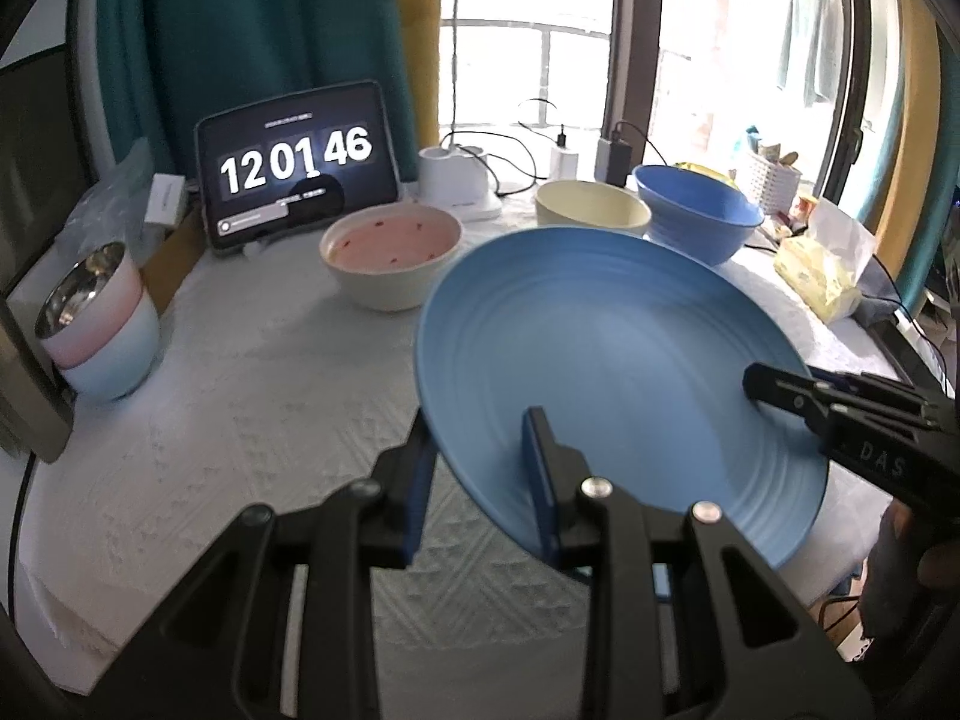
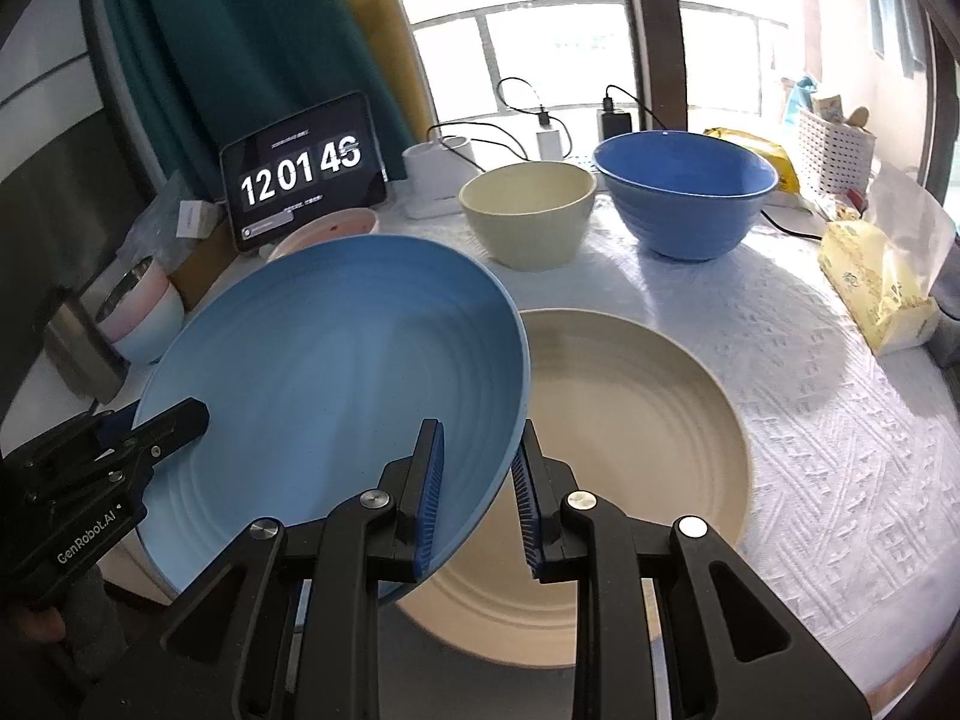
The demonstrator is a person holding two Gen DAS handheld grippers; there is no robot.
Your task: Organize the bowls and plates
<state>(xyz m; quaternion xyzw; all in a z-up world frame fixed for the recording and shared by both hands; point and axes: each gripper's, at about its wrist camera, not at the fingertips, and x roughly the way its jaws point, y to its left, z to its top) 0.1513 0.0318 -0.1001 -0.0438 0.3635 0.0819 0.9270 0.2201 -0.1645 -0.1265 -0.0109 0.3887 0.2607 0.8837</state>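
- Above the table [image 2: 840, 450], the blue plate [image 2: 336, 384] is held tilted over the cream plate [image 2: 630, 420].
- Its rim is straddled by both the left tongs [image 1: 480, 480] and right tongs [image 2: 477, 498]; a firm pinch cannot be confirmed.

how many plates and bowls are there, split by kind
Plates: 2 — ribbed blue plate held in both claws, ribbed cream plate on the table
Bowls: 5 — deep blue, cream, pink-lined white, two stacked steel-lined pastel bowls
Total: 7
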